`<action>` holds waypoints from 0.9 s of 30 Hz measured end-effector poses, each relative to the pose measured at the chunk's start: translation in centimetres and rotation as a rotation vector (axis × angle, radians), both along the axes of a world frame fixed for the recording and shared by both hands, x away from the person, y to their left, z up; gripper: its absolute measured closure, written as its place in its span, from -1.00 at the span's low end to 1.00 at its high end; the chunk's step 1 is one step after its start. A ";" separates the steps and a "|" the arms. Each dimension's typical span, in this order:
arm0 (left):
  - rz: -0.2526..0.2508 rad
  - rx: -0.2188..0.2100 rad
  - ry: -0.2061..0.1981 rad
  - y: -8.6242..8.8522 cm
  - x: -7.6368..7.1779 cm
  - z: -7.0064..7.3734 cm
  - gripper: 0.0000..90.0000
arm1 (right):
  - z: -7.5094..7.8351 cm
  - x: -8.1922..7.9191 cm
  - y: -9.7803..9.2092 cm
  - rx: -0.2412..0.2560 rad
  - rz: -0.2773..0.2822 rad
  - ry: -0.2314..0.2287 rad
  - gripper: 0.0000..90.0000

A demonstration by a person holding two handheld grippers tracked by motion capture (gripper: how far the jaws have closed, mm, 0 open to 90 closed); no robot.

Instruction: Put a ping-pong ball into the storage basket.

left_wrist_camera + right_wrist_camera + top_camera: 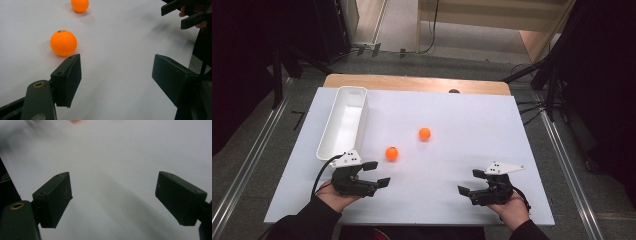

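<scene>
Table surface: I see a white board laid over a wooden table, whose far edge shows beyond the board.

Bin: a long white rectangular bin stands on the far-left part of the board, its long side running near to far. I see nothing inside it.

Near ball: an orange ball rests on the board just right of the bin's near end and slightly far of my left gripper. In the left gripper view it lies just beyond the tip of the left-hand jaw, apart from it, with a small dark mark on top that I cannot read.

Far ball: a second orange ball sits farther off and to the right, near the board's middle, well apart from both grippers. In the left gripper view it is at the top edge.

Left gripper: I hold the left gripper at the near-left of the board, jaws pointing right. Jaws spread wide, nothing between them.

Right gripper: the right gripper is at the near-right, jaws pointing left. Jaws likewise wide apart, bare white board between them.

Hands: my left hand and right hand grip the bodies from the near edge.
</scene>
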State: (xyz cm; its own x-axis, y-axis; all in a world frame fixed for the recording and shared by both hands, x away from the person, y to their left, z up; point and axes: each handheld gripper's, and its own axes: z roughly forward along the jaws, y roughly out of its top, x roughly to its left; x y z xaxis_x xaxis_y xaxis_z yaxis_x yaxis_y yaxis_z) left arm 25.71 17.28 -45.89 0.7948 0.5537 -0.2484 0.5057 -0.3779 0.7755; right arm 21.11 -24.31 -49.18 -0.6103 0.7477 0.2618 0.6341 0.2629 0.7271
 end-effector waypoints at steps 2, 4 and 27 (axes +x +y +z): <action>0.009 0.003 -0.005 -0.3 0.2 0.1 -0.51 | 0.0 0.0 0.1 0.000 0.001 0.000 -0.73; 0.022 -0.012 -0.005 -0.5 0.7 0.3 -0.51 | -0.1 0.0 0.1 0.001 0.004 0.013 -0.73; 0.010 -0.010 -0.034 -2.2 2.3 0.9 -0.57 | -0.1 0.0 0.0 -0.007 0.006 0.016 -0.73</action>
